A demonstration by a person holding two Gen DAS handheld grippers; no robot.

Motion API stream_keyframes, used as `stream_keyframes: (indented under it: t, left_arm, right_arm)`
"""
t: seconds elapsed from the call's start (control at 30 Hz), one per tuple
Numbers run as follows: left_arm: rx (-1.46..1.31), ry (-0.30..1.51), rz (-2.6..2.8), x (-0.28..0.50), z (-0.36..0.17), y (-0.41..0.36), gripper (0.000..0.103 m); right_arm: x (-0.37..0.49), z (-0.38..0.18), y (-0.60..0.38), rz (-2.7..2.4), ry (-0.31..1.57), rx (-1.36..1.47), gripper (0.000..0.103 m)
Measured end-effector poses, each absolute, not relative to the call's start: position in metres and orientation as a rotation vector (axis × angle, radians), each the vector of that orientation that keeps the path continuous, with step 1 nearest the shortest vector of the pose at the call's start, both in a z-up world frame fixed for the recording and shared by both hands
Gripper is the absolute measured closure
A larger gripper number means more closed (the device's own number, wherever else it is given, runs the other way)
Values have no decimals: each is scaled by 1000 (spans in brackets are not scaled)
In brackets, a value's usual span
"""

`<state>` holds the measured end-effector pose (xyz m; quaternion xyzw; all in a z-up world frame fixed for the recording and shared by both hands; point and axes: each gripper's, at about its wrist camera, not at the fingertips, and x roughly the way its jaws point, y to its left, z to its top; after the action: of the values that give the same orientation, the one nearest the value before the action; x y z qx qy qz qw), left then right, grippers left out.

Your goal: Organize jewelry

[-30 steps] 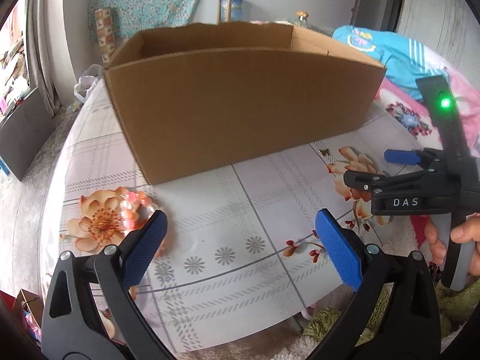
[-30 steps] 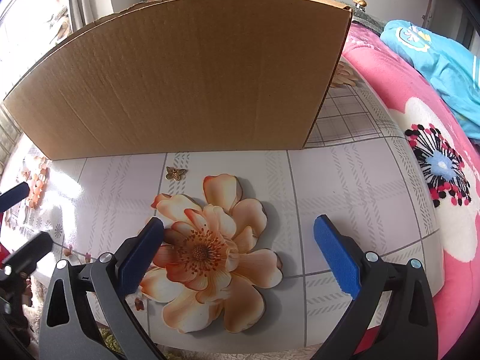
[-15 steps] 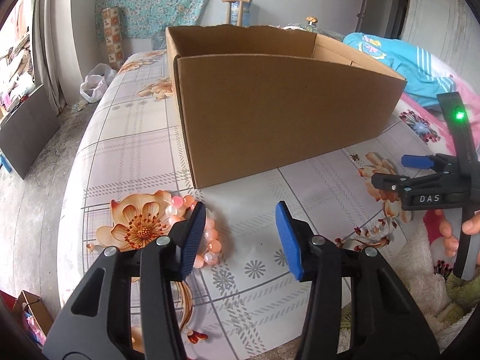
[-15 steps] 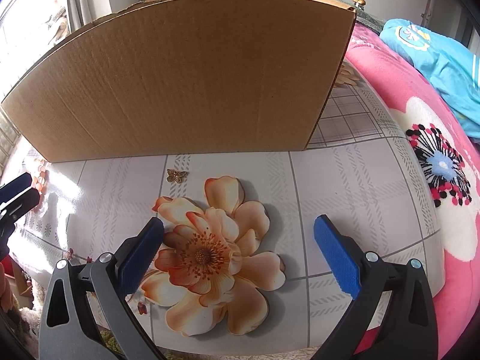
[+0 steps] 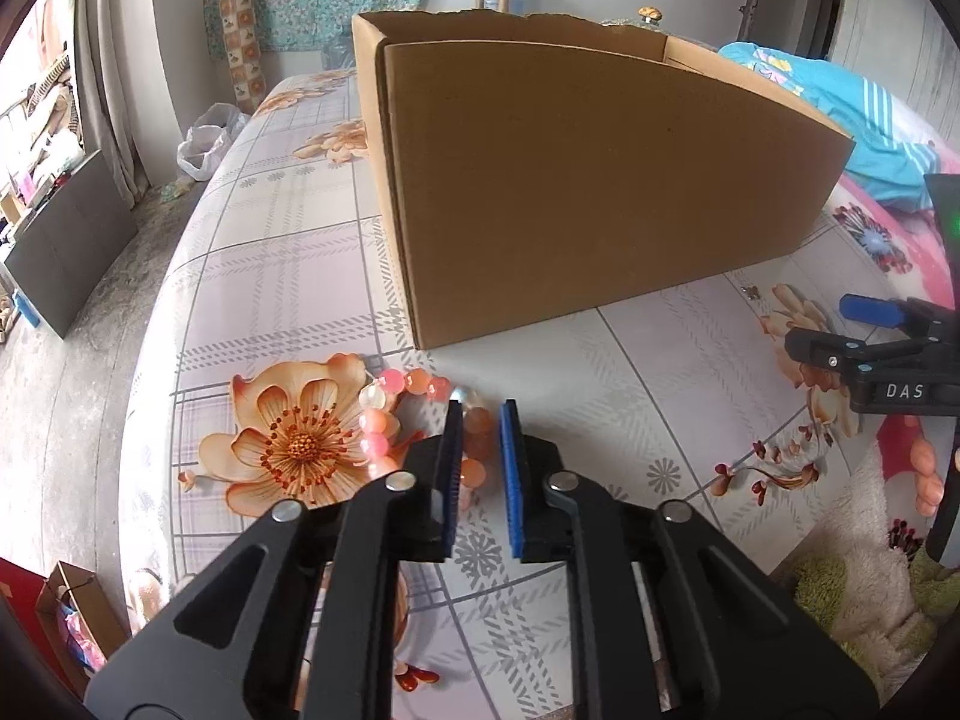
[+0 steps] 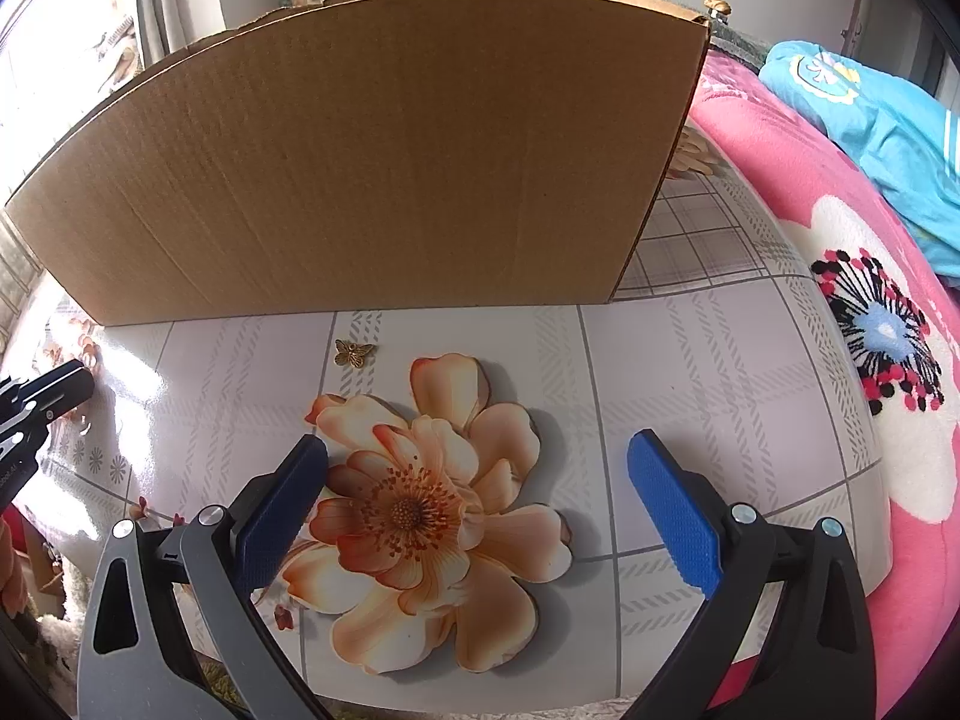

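Note:
A pink and orange bead bracelet [image 5: 414, 387] lies on the flowered tablecloth [image 5: 600, 420] in front of a cardboard box [image 5: 588, 180]. In the left wrist view my left gripper [image 5: 482, 426] has closed on the bracelet's right side, with beads between its blue pads. A small brass butterfly charm [image 6: 353, 353] lies on the cloth near the box [image 6: 372, 168] in the right wrist view; it also shows in the left wrist view [image 5: 750, 291]. My right gripper [image 6: 480, 504] is open and empty, hovering above a printed flower, short of the charm.
A pink flowered blanket [image 6: 840, 276] and blue cloth [image 6: 888, 120] lie to the right of the table. The table's left edge drops to the floor [image 5: 72, 360]. The right gripper [image 5: 870, 330] shows at the right of the left wrist view.
My left gripper moved left to the bracelet and its jaws closed from wide open onto the beads. The right gripper stayed nearly still and open.

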<state>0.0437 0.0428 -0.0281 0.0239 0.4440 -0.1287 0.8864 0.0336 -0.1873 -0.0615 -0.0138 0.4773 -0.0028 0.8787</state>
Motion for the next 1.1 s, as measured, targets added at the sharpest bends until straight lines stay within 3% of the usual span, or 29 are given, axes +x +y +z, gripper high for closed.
stream_keyframes:
  t: [0.6,0.93,1.1]
  left_arm:
    - [83,895,-470,25,-30,-18,94]
    - [47,883,-475,25,-32,-8,94]
    - [36,882,-487,26,-32,-5,94]
  right_arm:
    - [28,-60,-187,34,974,-43,7]
    - [34,-42,-154,173,905,-13,54]
    - [46,-52,-149,243,924,-10,69]
